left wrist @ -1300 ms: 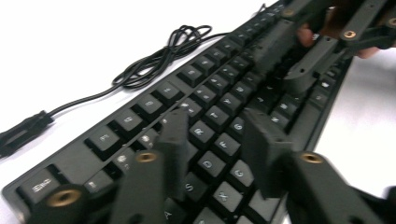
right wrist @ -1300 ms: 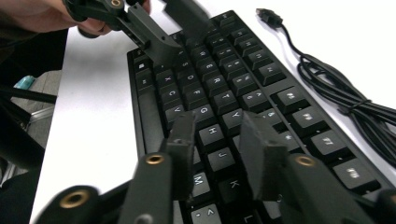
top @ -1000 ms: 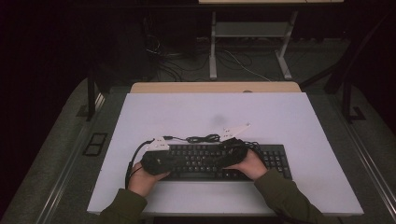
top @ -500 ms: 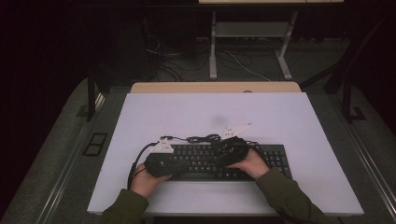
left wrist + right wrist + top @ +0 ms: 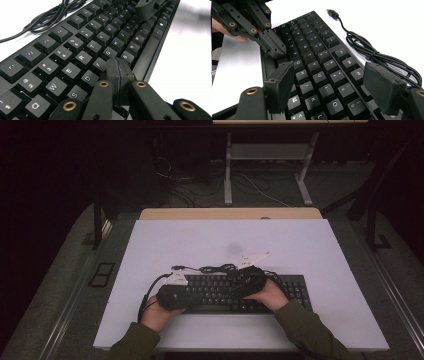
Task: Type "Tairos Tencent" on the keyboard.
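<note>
Keyboard lies flat on the white worktop, its cable bundled just beyond. Left claw is pressed closed over the F and G keys; right claw spreads wide above the middle keys.

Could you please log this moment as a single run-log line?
left gripper: shut, tips over the keyboard near F/G keys | right gripper: open above J/K keys | cable: bundled behind keyboard
</note>
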`<action>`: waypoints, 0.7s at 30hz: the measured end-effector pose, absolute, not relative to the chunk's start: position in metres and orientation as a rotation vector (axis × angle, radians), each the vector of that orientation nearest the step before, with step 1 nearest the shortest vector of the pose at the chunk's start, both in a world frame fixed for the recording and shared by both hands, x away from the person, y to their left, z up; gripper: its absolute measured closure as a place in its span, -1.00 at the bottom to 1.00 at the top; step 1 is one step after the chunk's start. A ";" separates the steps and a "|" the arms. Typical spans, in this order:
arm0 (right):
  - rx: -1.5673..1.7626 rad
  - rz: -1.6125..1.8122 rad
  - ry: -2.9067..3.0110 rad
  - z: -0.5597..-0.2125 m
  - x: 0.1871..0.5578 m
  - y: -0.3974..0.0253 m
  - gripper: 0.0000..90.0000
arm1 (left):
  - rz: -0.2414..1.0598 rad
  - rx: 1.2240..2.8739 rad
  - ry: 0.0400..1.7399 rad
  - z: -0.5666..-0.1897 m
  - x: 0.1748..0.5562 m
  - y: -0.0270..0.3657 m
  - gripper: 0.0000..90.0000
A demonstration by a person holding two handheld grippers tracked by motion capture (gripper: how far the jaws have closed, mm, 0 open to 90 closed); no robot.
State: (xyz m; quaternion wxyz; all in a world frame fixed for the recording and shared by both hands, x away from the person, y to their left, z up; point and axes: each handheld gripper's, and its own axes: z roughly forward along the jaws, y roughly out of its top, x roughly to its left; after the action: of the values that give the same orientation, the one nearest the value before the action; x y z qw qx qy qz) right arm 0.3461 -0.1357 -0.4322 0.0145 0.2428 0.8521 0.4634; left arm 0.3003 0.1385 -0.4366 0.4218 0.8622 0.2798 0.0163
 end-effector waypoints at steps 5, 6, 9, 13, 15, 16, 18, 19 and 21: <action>0.758 1.438 2.650 -0.432 0.346 -0.136 -0.47 | 0.034 2.167 0.699 -0.438 0.301 0.138 0.98; 0.759 1.438 2.649 -0.432 0.346 -0.136 -0.47 | 0.035 2.166 0.699 -0.438 0.301 0.138 0.98; 0.758 1.437 2.650 -0.432 0.346 -0.136 -0.47 | 0.034 2.167 0.699 -0.438 0.301 0.139 0.98; 0.756 1.438 2.648 -0.432 0.346 -0.136 -0.47 | 0.040 2.172 0.693 -0.437 0.301 0.138 0.98; 0.758 1.442 2.643 -0.432 0.346 -0.136 -0.47 | 0.044 2.169 0.698 -0.436 0.300 0.138 0.98; 0.755 1.438 2.646 -0.432 0.346 -0.136 -0.47 | 0.043 2.163 0.695 -0.435 0.300 0.138 0.98; 0.760 1.439 2.642 -0.432 0.346 -0.136 -0.47 | 0.055 2.166 0.692 -0.434 0.300 0.139 0.98; 0.761 1.439 2.642 -0.432 0.346 -0.136 -0.47 | 0.054 2.167 0.690 -0.433 0.300 0.139 0.98; 0.758 1.438 2.642 -0.432 0.346 -0.136 -0.47 | 0.055 2.167 0.690 -0.433 0.300 0.139 0.98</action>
State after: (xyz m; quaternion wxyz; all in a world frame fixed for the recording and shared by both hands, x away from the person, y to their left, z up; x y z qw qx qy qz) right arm 0.3463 -0.1365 -0.4315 0.0198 0.2443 0.8515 0.4636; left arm 0.2999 0.1390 -0.4332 0.4199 0.8646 0.2751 0.0218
